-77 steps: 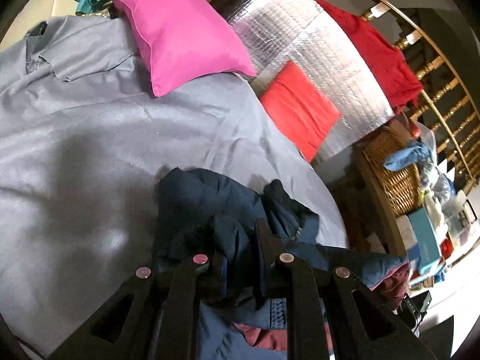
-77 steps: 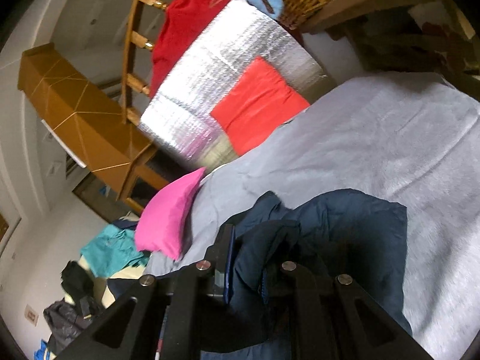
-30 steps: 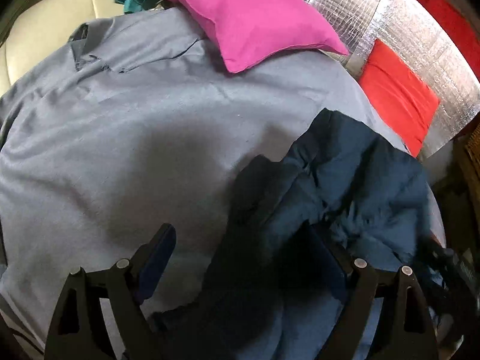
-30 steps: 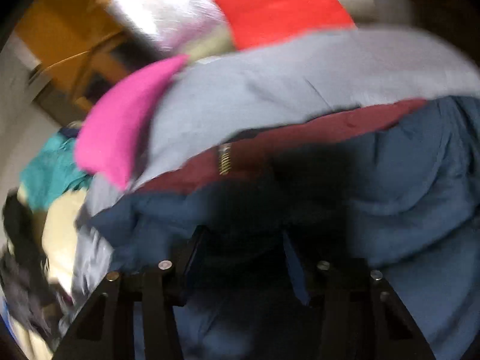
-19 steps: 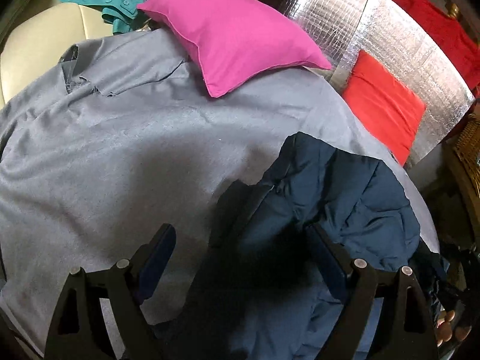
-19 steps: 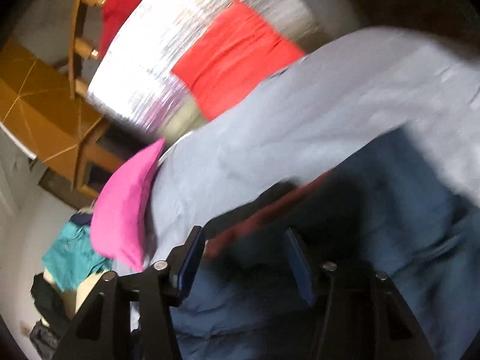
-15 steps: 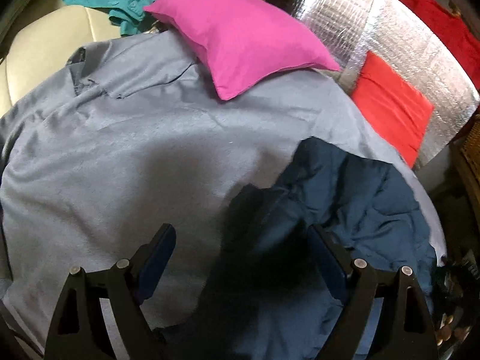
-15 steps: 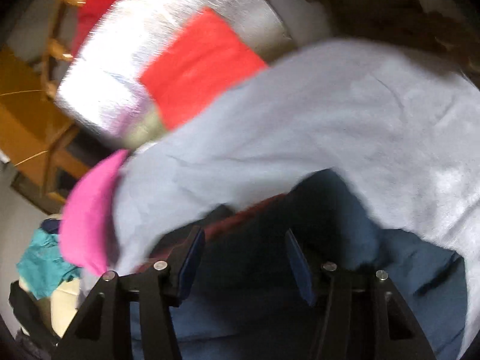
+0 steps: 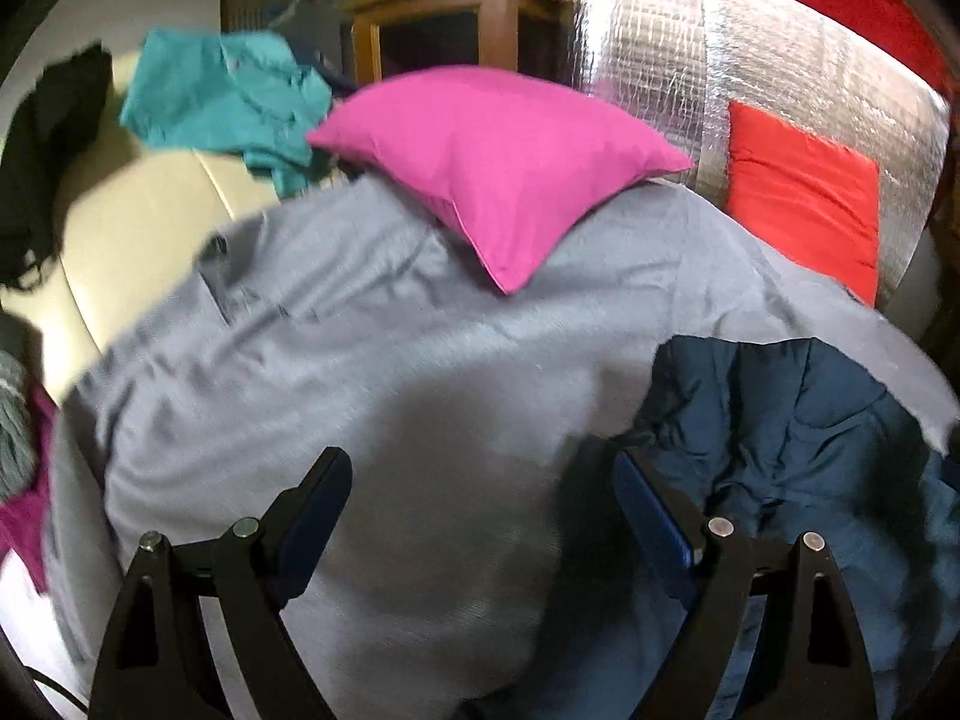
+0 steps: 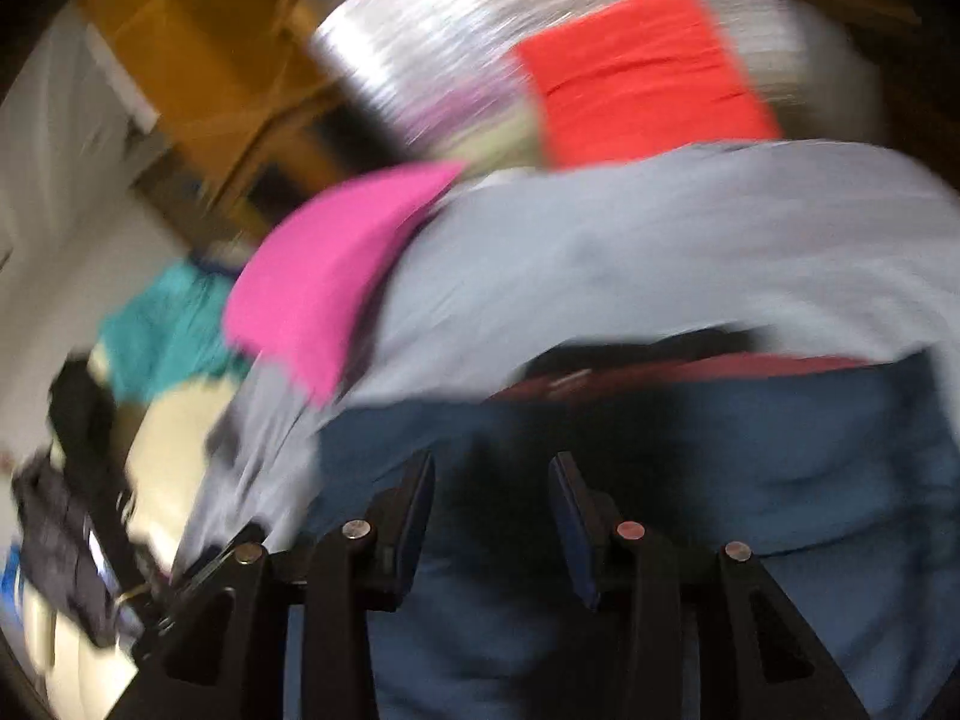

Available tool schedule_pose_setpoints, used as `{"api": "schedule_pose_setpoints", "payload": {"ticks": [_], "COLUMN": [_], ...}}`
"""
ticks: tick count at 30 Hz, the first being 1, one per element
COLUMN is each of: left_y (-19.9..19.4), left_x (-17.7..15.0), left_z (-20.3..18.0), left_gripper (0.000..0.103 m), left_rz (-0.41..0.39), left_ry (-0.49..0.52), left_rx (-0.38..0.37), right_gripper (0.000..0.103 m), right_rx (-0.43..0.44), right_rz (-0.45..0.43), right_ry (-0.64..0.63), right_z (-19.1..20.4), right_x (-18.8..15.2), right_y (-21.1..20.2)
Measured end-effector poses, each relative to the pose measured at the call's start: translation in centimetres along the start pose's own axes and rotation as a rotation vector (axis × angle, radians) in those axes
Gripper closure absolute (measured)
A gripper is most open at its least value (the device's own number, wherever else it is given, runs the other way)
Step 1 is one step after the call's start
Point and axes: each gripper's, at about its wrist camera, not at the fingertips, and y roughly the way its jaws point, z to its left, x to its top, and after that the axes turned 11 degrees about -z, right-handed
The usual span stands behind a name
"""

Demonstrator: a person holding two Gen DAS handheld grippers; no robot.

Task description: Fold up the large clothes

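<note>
Jaws first: on our left gripper (image 9: 483, 495) they stand wide apart with nothing between them, just bare grey bedcover (image 9: 372, 360) underneath. A couple of seconds back that same gripper was pinched tight on a bunch of the puffy navy-blue jacket (image 9: 798, 438), so we've let go on that side and lifted away. On our right gripper (image 10: 491, 483) the jaws are closing at this moment, narrower than they were a second ago, and dark navy fabric sits in the gap between them. The right view is too smeared to say whether the pads actually press the cloth yet, so we can't call it a grip.

Where the jacket is now: lying in a rumpled heap on the bed, off to the right of the left gripper and directly under the right one. Its maroon lining (image 10: 690, 369) shows along the far edge in the right view, which it didn't a few seconds ago, so it looks like a flap got turned over.

Our read: one rough fold or flip is done, and we're regrabbing with the right for the next one. It's far from a neat fold. The bright pink square cushion (image 9: 498, 162) hasn't moved and sits well clear.
</note>
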Motion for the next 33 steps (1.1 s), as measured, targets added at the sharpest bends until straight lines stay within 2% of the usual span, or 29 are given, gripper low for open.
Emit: {"api": "schedule_pose_setpoints", "payload": {"ticks": [3, 7, 8, 11, 12, 15, 18, 21, 23, 25, 26, 28, 30, 33], "left_y": [-0.5, -1.1, -1.3, -1.7, -1.9, -2.2, -2.5, -2.7, -2.8, -2.8, -2.8, -2.6, -2.2, -0.5], "left_x": [0.3, 0.9, 1.0, 1.3, 1.4, 1.5, 1.5, 1.5, 1.4, 1.3, 1.3, 1.1, 0.7, -0.3], "left_z": [0.5, 1.3, 1.3, 1.4, 1.5, 1.4, 1.5, 1.5, 1.4, 1.2, 1.0, 0.5, -0.1, -1.5], "left_gripper": [0.014, 0.014, 0.014, 0.014, 0.014, 0.014, 0.014, 0.014, 0.014, 0.014, 0.014, 0.014, 0.014, 0.014], "left_rz": [-0.033, -0.070, -0.079, -0.105, -0.111, -0.117, -0.124, -0.121, -0.117, -0.114, -0.112, -0.098, -0.069, 0.037], "left_ry": [0.024, 0.008, 0.007, 0.005, 0.001, -0.009, -0.020, -0.034, -0.036, -0.032, -0.027, -0.014, -0.001, 0.027], "left_rx": [-0.001, -0.035, -0.038, -0.060, -0.066, -0.081, -0.088, -0.097, -0.103, -0.107, -0.110, -0.121, -0.137, -0.201], "right_gripper": [0.059, 0.051, 0.051, 0.045, 0.042, 0.042, 0.042, 0.042, 0.042, 0.042, 0.041, 0.037, 0.037, 0.037], "right_rx": [0.015, -0.088, -0.122, -0.125, -0.106, -0.055, -0.008, -0.023, -0.070, -0.163, -0.247, -0.347, -0.447, -0.487], "right_rz": [0.106, 0.239, 0.252, 0.248, 0.237, 0.197, 0.139, 0.046, -0.017, -0.078, -0.118, -0.148, -0.137, -0.053], "right_ry": [0.001, 0.075, 0.095, 0.128, 0.142, 0.141, 0.150, 0.128, 0.115, 0.085, 0.063, 0.049, 0.085, 0.188], "right_z": [2.8, 1.8, 1.2, 1.1, 1.1, 1.7, 1.3, 0.4, -0.5, -1.8, -3.0, -4.9, -8.3, -13.5], "right_x": [-1.1, -2.2, -2.5, -3.1, -3.1, -3.1, -2.7, -1.9, -1.3, -0.8, -0.7, -0.5, -0.5, -1.0], "right_y": [4.7, 11.3, 12.7, 12.5, 12.3, 11.2, 7.1, 2.6, -0.4, -3.6, -5.4, -7.1, -7.8, -6.6]}}
